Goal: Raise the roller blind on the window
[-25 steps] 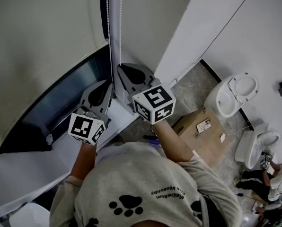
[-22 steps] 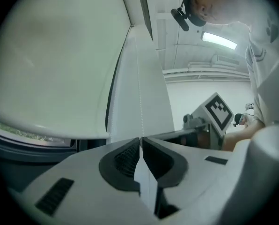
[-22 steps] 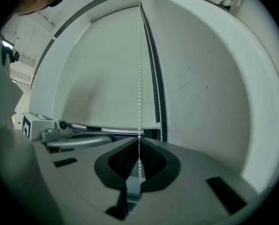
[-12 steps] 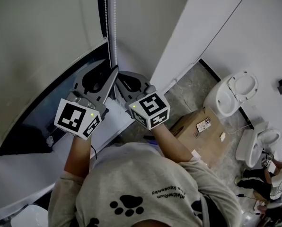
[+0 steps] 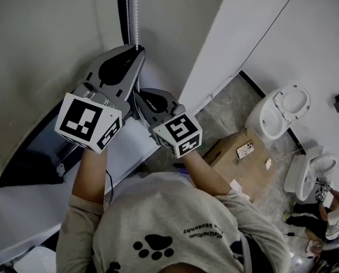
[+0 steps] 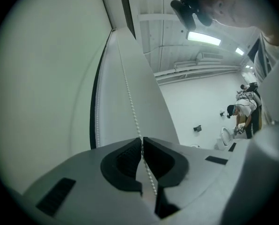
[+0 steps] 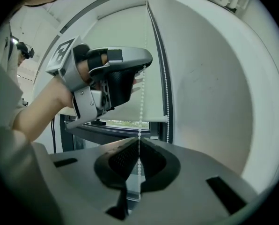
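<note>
The pale roller blind [image 7: 123, 41] covers most of the window, and its bottom bar [image 7: 139, 118] hangs above a strip of glass. A white bead chain [image 5: 136, 10] runs down the window's right side. My left gripper [image 5: 138, 53] is the upper one. Its jaws have just been closing, and the bead chain [image 6: 129, 97] runs between the tips, which pinch it [image 6: 142, 140]. My right gripper [image 5: 139, 97] sits just below, shut on the same chain [image 7: 141, 111] at its tips [image 7: 139, 142]. From the right gripper view, the left gripper [image 7: 144, 65] shows above. A second chain strand [image 7: 165, 93] hangs free beside the frame.
A white window sill [image 5: 38, 192] runs below the dark glass [image 5: 73, 124]. To the right is a white wall reveal [image 5: 175, 27]. On the floor behind stand a cardboard box [image 5: 243, 158] and two toilets [image 5: 280, 112] [image 5: 311, 172]. A person [image 5: 329, 212] crouches at the far lower right.
My left gripper let go of the chain, climbed well up along it, and closed on it again higher. The right gripper stayed shut on the chain, drifting slightly down.
</note>
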Available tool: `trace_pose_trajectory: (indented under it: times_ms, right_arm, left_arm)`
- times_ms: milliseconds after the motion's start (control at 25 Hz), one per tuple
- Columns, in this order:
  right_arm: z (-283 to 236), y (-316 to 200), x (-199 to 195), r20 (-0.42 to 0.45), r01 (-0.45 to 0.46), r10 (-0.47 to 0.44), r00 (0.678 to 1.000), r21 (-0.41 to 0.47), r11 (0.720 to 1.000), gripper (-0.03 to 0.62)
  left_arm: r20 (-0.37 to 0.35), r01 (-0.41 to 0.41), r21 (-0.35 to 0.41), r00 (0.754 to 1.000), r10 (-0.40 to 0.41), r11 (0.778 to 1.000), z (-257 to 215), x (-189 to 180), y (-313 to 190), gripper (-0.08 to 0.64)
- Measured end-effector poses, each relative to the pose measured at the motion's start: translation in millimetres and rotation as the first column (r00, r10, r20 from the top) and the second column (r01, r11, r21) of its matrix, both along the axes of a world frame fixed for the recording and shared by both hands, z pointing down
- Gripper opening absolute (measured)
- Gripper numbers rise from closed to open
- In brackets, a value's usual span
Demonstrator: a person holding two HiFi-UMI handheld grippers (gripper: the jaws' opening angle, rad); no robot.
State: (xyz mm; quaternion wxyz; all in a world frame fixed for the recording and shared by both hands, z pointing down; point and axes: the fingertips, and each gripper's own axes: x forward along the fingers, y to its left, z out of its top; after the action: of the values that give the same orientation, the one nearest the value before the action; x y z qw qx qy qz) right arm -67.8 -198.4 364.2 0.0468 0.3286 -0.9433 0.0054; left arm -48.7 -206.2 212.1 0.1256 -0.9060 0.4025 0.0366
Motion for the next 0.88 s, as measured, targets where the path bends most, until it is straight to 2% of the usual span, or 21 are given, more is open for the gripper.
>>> trace_pose_trajectory:
  times_ms: [120,280,440,880]
  right_arm:
    - [-0.9,-0.8,1.6,0.002,-0.003,0.003,1.0,-0.002,1.0,0.011]
    - [19.2,-1.7,-0.6,-0.034,-0.013,0.012,0.999,-0.029,0.999,0.011]
    - [45.0,-2.8,-3.4,-0.058,-0.017,0.013,0.998,-0.059,0.998,0.011]
    - [96.7,-0.1,-6.3,-0.09,-0.009,-0.003,0.996,-0.141,0.99,0.011]
  left_arm:
    - [-0.035,-0.029,-0.02,0.999,0.028,0.999,-0.1,-0.1,1.9,0.012]
    - [0.002,-0.023,-0.058,1.0,0.023,0.998,19.7,-1.4,-0.4,0.009]
    - [-0.012,-0.022,-0.106,1.0,0.02,0.994,45.0,-4.3,-1.5,0.009]
    - [-0.022,0.008,-0.176,1.0,-0.012,0.984,95.6,-8.9,-3.2,0.008]
